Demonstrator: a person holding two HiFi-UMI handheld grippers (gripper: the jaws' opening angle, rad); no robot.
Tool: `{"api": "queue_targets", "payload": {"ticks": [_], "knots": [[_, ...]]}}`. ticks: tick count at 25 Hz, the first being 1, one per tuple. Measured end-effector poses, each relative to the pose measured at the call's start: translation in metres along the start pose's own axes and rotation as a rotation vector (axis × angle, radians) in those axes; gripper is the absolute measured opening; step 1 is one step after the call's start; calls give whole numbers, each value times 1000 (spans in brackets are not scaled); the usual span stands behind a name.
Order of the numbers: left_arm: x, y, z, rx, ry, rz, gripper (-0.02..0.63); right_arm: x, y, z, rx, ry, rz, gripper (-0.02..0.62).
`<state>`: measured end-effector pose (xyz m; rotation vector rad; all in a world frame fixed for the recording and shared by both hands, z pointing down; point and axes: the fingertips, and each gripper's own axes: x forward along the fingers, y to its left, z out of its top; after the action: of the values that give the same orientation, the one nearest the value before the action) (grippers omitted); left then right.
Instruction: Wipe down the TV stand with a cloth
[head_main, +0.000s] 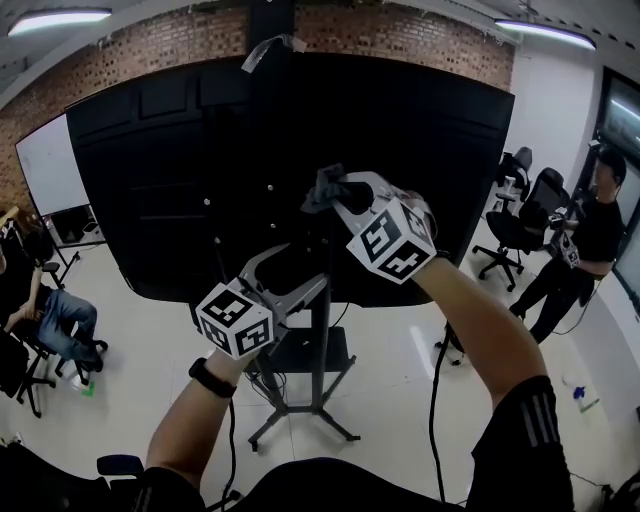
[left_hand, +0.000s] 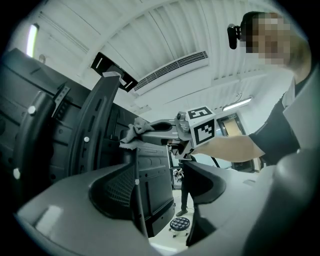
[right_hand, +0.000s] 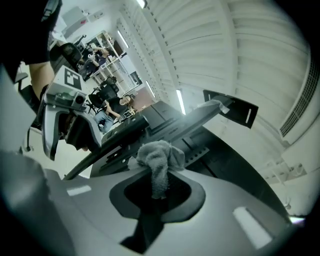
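The TV stand's upright column (head_main: 320, 345) carries a large black TV (head_main: 180, 170), seen from behind. A crumpled grey cloth (head_main: 322, 186) is pressed against the top of the column, with my right gripper (head_main: 337, 192) shut on it. In the right gripper view the cloth (right_hand: 157, 157) hangs between the jaws of the right gripper (right_hand: 157, 192). Lower down, my left gripper (head_main: 300, 272) reaches toward the column with its jaws apart. The left gripper view shows the left gripper (left_hand: 162, 195) open, the dark column (left_hand: 152, 185) beyond the gap, and the cloth (left_hand: 132, 132) higher up.
The stand has a small shelf (head_main: 335, 352) and a wheeled base (head_main: 300, 425) on the pale floor. A person sits at the left (head_main: 50, 310) and another stands at the right (head_main: 590, 240) beside office chairs (head_main: 520, 220). A whiteboard (head_main: 50, 165) leans at the back left.
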<state>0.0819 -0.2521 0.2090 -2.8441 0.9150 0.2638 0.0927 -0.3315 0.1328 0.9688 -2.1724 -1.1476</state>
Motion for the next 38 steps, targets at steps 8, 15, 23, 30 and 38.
{"api": "queue_targets", "payload": {"ticks": [8,15,23,30,38], "knots": [[-5,-3,-32,-40,38,21,330,3,42,-31,-113,29,2,35],[-11,-7,-53,-56,66,35,330,8,90,-54,-166,68,64,35],[-23,-7,-89,-112,106,53,328,10,113,-74,-91,76,55,35],[-27,-5,-119,-159,125,62,330,17,155,-103,-73,110,102,35],[-36,-10,-165,-219,169,70,330,23,210,-129,-62,148,183,35]]}}
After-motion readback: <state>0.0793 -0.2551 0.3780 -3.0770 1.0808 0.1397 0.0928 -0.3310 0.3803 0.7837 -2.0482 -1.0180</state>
